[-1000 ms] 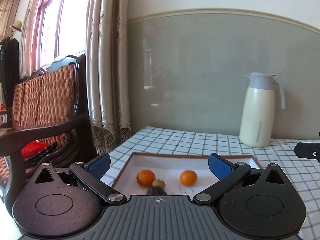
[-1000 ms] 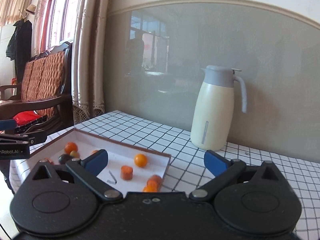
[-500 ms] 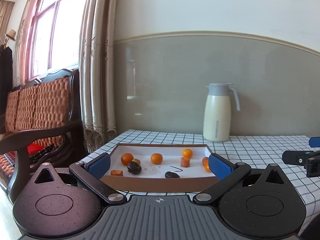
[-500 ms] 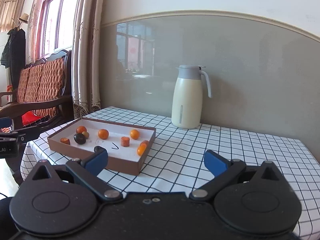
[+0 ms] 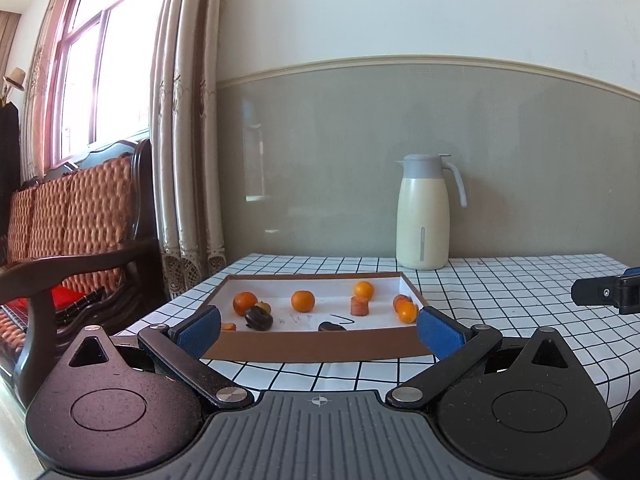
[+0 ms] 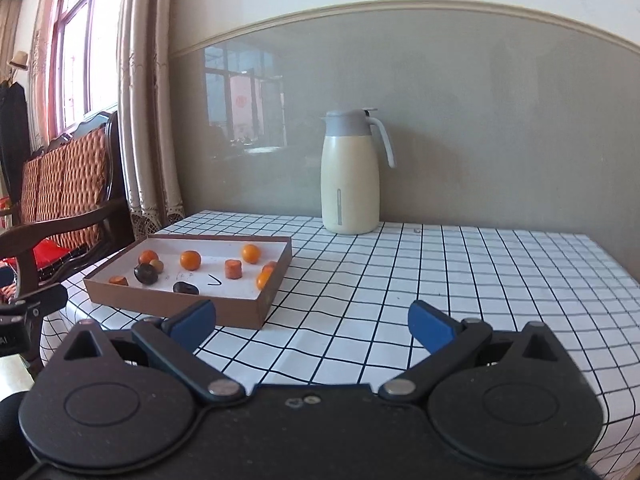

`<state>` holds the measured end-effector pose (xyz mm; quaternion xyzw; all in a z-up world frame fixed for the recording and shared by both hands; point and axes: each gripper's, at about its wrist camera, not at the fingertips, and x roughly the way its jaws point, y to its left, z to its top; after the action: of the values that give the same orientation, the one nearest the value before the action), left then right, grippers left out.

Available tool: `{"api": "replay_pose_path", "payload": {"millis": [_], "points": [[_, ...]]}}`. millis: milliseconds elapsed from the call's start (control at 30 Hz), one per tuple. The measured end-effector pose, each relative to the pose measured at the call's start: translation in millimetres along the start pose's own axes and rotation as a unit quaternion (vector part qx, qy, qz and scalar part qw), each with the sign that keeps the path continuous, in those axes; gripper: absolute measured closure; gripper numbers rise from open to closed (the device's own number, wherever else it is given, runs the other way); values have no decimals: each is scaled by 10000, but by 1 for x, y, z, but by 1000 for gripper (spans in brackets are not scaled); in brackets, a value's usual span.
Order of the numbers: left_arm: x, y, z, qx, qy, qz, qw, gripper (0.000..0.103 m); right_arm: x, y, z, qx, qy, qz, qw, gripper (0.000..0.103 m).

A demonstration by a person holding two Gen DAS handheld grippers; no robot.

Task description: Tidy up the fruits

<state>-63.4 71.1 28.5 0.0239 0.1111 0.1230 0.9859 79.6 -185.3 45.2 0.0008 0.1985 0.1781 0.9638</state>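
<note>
Two hand-held grippers, left hand-held gripper [image 5: 318, 330] and right hand-held gripper [image 6: 312, 326], both spread wide, holding nothing. All small round orange fruits [image 5: 303, 301] and dark wrinkly ones [image 5: 259, 317] inside the shallow brown cardboard box [image 5: 316, 348], near the tabletop's [image 6: 440, 280] left edge. Looks nearly done; maybe sorting by kind left. Smooth cream jug [image 6: 351, 172] at back edge.

Bright daylight from the overexposed window [image 5: 100, 80], sharp focus, fisheye-bent edges.

A cream jug [image 5: 423, 216] stood far ahead on the checked tablecloth [image 6: 460, 280]. A wooden chair [image 5: 76, 216] and curtains [image 5: 184, 128] were off left.
</note>
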Motion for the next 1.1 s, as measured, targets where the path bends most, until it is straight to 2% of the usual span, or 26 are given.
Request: {"api": "replay_pose_path", "payload": {"millis": [167,1100], "points": [[1,4,0,-110,44,19,9999,0,1,14,-1,-362,-17,-48,9993,6],[5,5,-5,-142,120,-157,9997,0,4,17,0,-396,63,-38,9992,6]]}}
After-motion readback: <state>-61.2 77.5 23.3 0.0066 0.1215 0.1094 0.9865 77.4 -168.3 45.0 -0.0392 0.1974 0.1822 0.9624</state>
